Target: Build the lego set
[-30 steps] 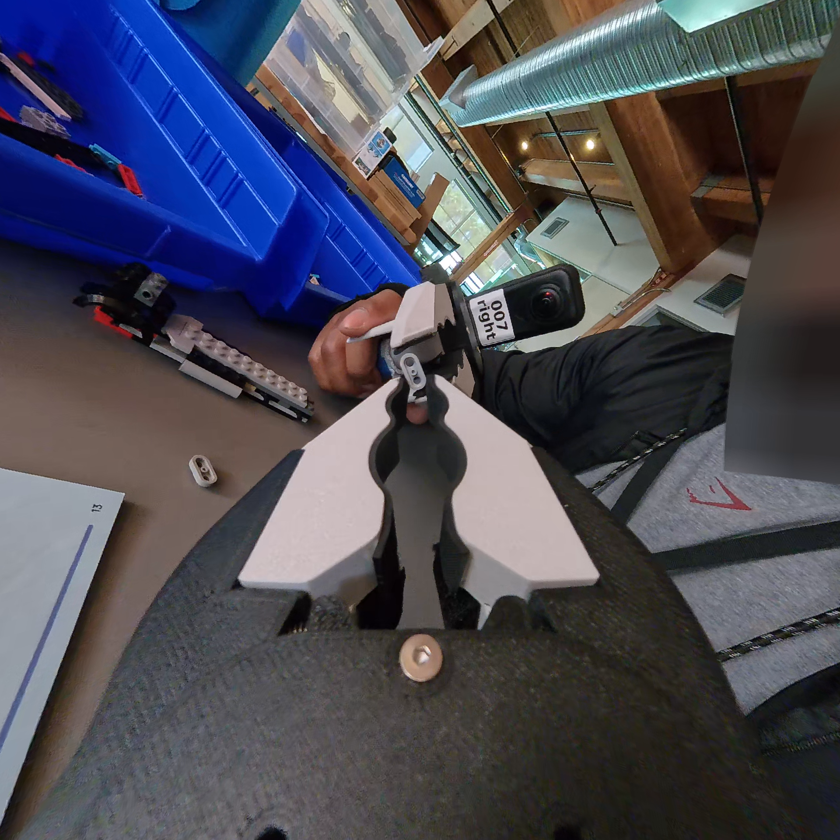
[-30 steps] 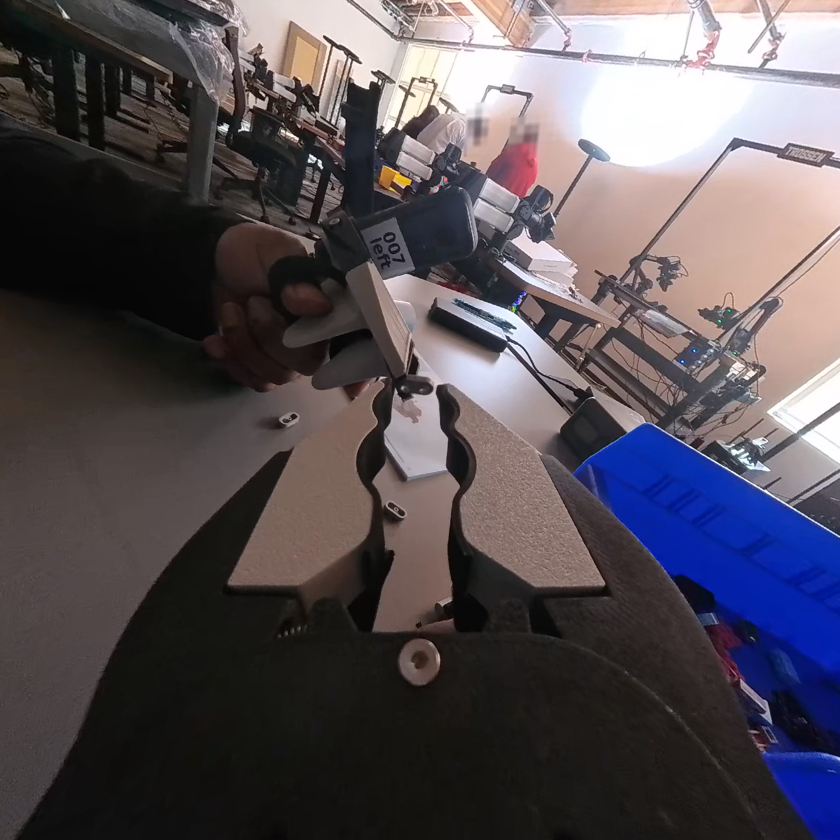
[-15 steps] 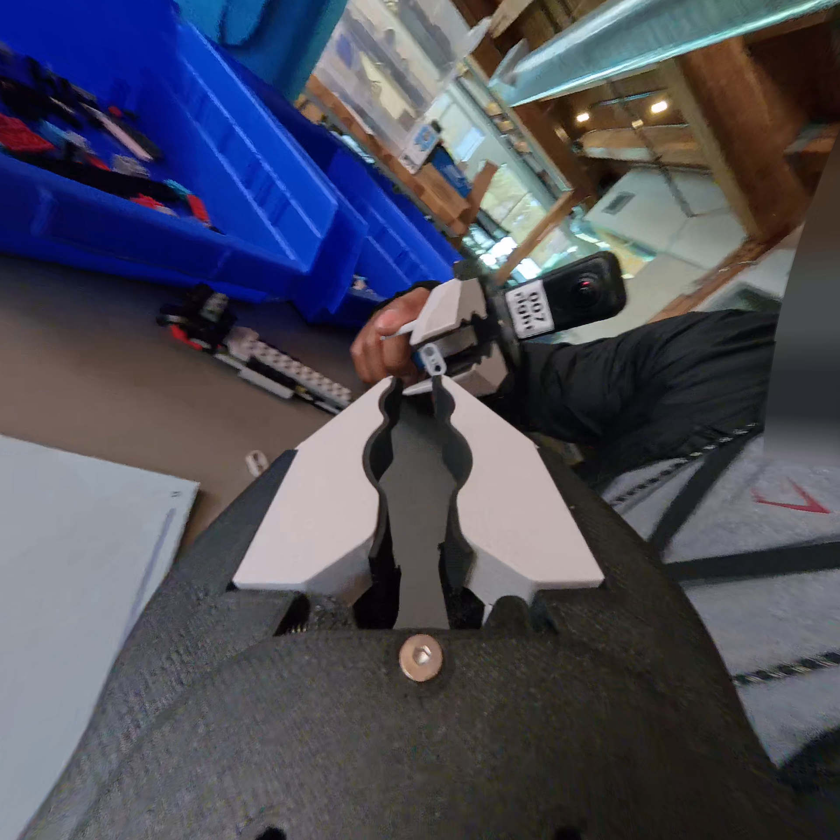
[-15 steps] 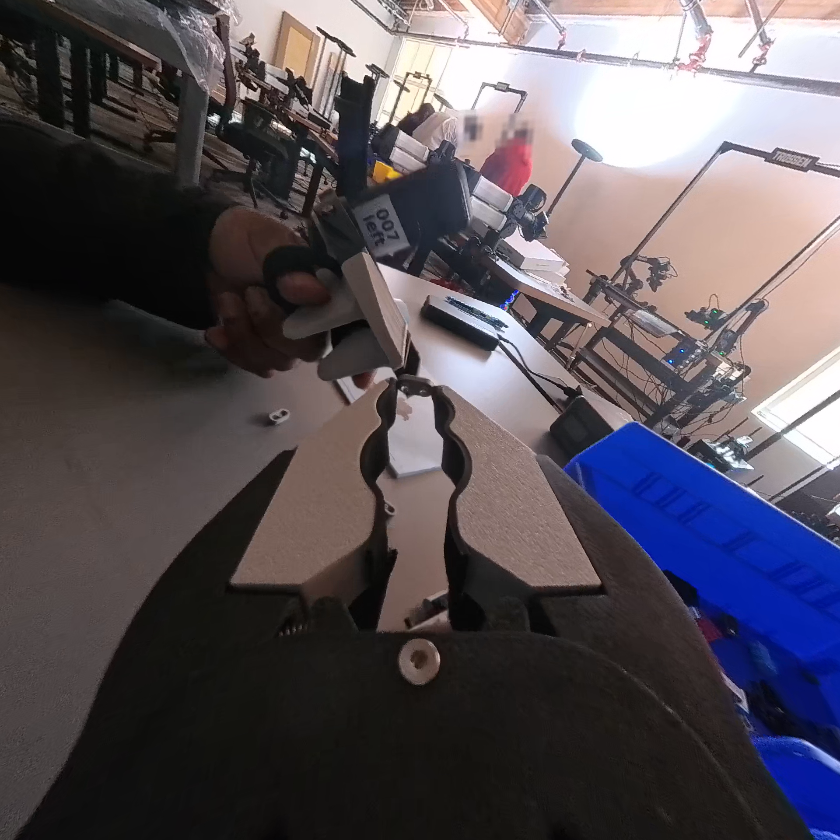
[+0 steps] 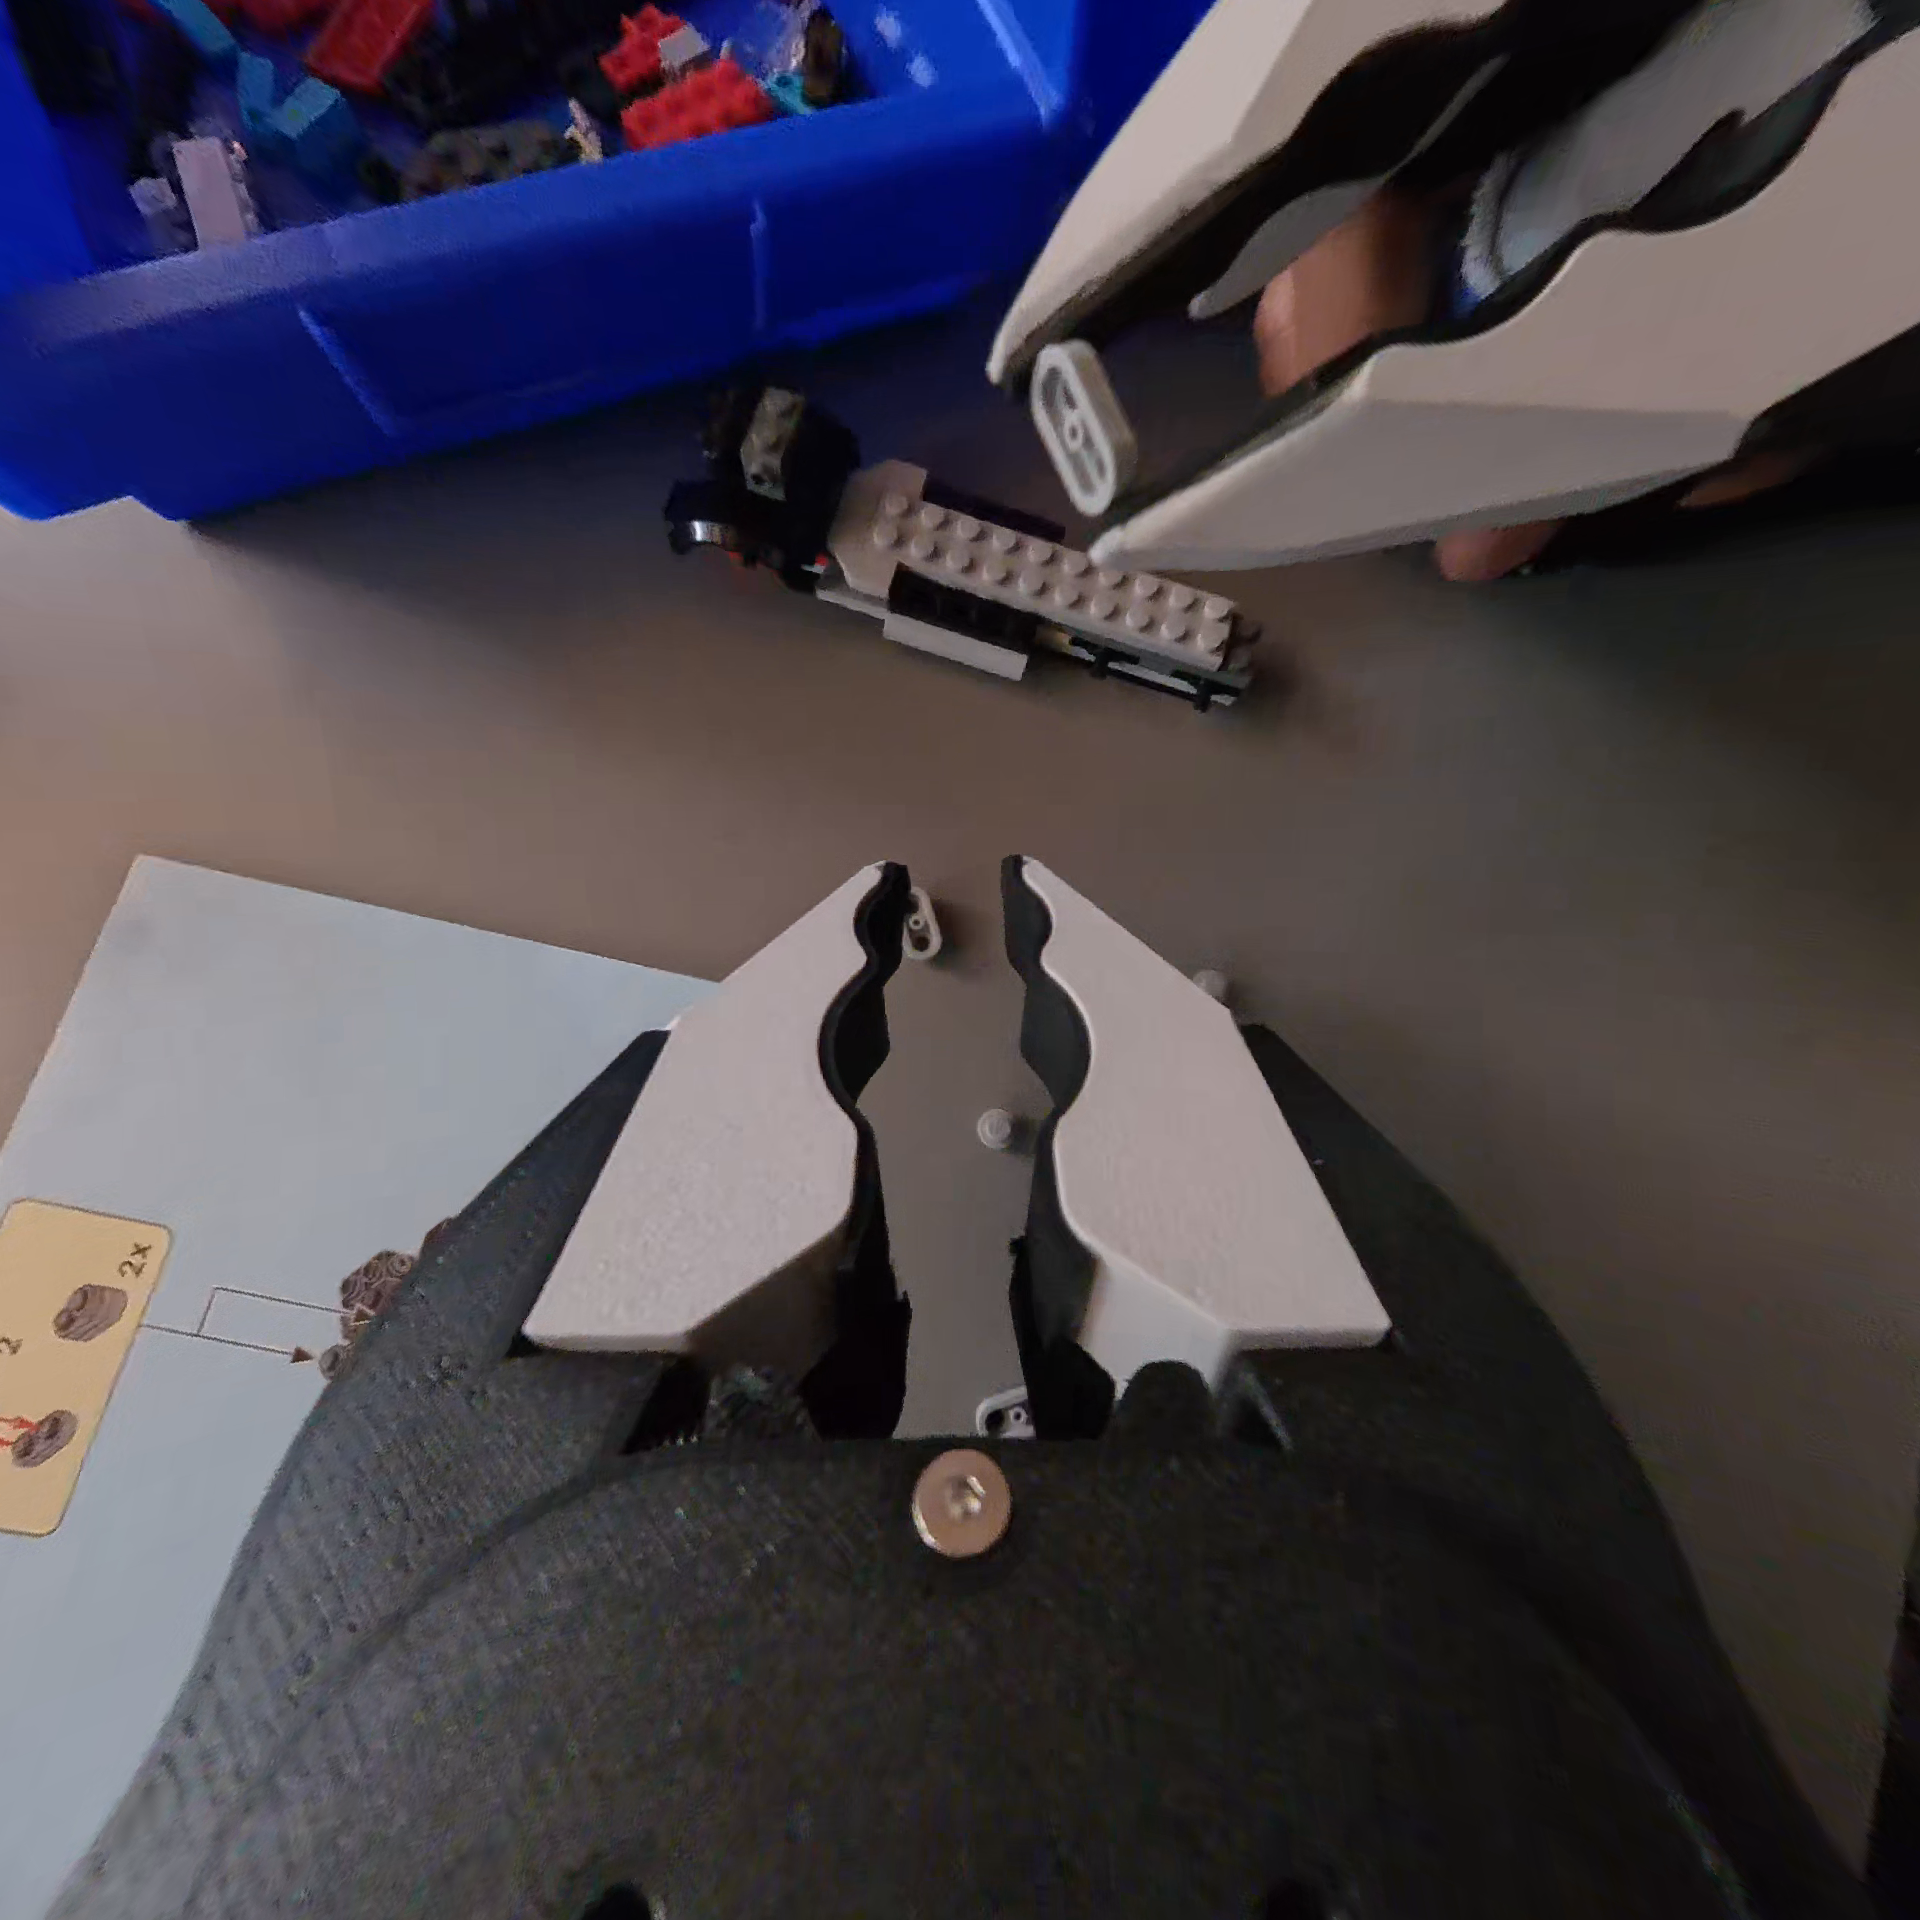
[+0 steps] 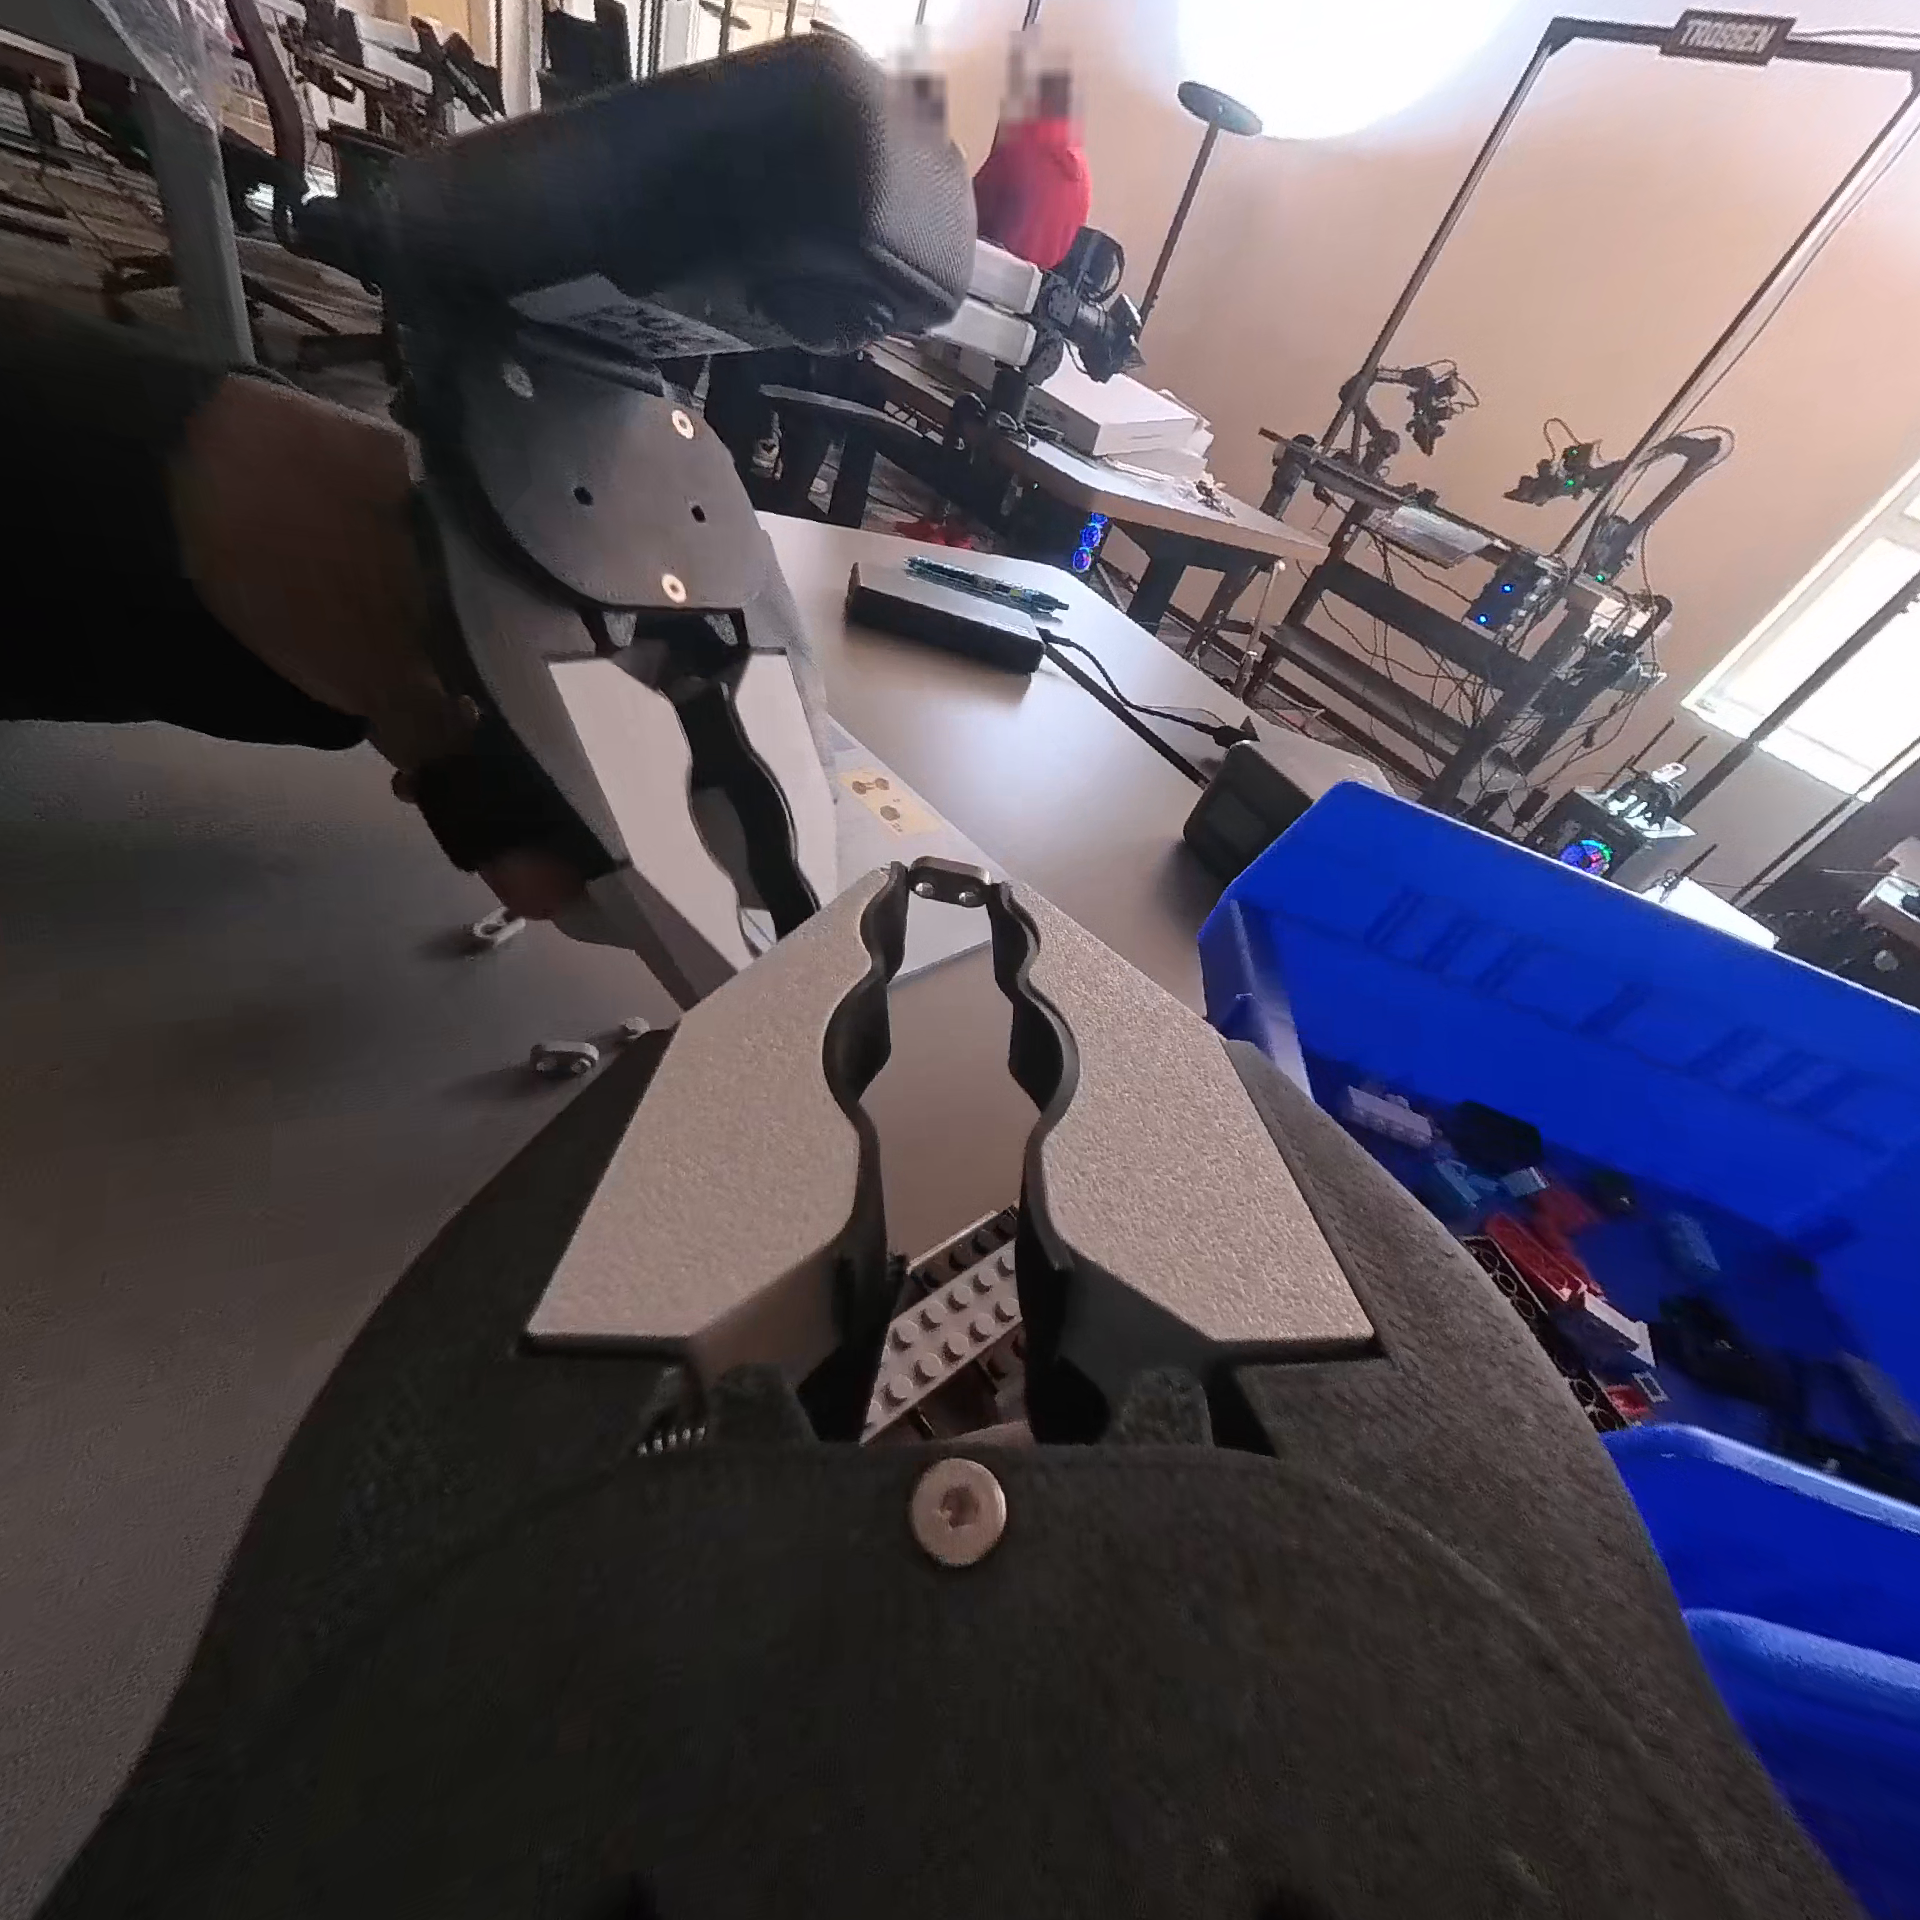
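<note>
My right gripper (image 6: pixel 948 888) is shut on a small grey oval plate (image 6: pixel 948 883), held by its ends at the fingertips. In the left wrist view the right gripper (image 5: pixel 1060 457) hovers with that plate (image 5: pixel 1081 426) just above the long grey and black lego build (image 5: pixel 966 561) lying on the table. The build also shows under my right fingers (image 6: pixel 956 1320). My left gripper (image 5: pixel 951 883) is open and empty, low over the table. A second small grey oval piece (image 5: pixel 923 928) lies between its tips. In the right wrist view the left gripper (image 6: pixel 743 914) points down at the table.
A blue bin (image 5: pixel 520 312) of loose bricks stands behind the build and also shows in the right wrist view (image 6: pixel 1558 987). An instruction booklet (image 5: pixel 312 1091) lies at the left. Small studs (image 5: pixel 994 1125) dot the table. A black box (image 6: pixel 945 623) with a cable sits farther back. The left gripper's tips are roughly 8 cm from the right gripper's.
My right gripper closed on the oval plate that my left gripper held up. My left gripper let go, opened and swung down to the table. The right moved over the build.
</note>
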